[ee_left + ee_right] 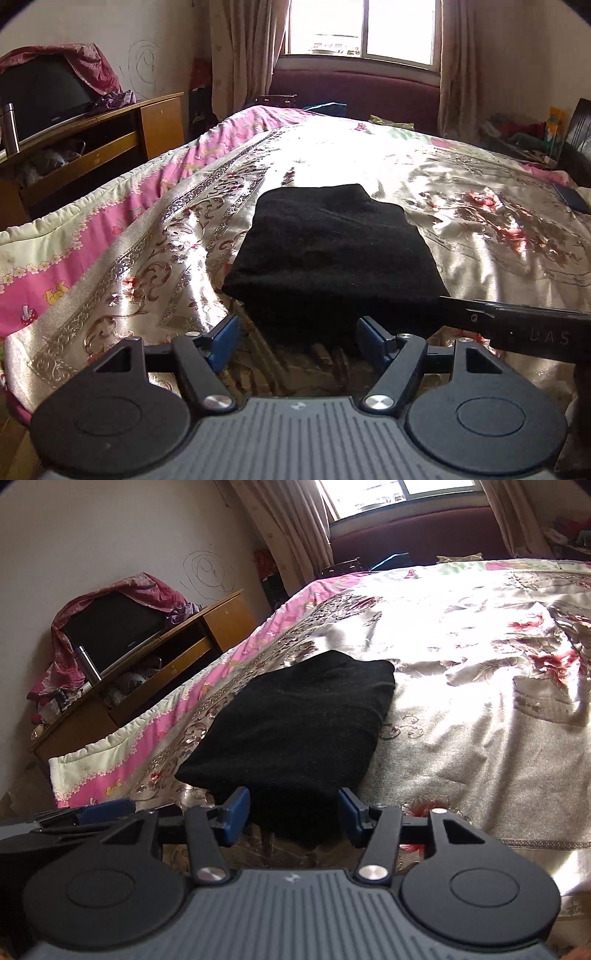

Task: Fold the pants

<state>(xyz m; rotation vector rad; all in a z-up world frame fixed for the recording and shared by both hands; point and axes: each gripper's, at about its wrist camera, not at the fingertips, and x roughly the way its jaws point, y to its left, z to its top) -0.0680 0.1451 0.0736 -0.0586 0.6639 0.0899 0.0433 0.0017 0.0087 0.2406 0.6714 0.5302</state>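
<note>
On the bed, over a shiny floral quilt, the pants lie folded into a thick black bundle, roughly square, with its near edge toward both cameras. The bundle rests flat on the quilt, near the bed's left side, where a pink-bordered sheet hangs over the edge.

From the left wrist view, the left gripper has its jaws spread wide, and nothing is pinched between the blue pads. The pants' near edge sits just beyond the fingertips and appears in the gap between them, but neither pad presses on the cloth. The right gripper shows here as a dark finger coming in from the right, close beside the bundle's near right corner.

From the right wrist view, the right gripper is also released, its jaws apart with the blue pads on either side of the bundle's near edge. The black cloth fills the gap in the picture, yet the pads stand clear of it. The left gripper lies low at the left, beside the bundle's near left corner.

Beyond the bed stand a wooden cabinet with a dark screen under red cloth, and a bright window with curtains.
</note>
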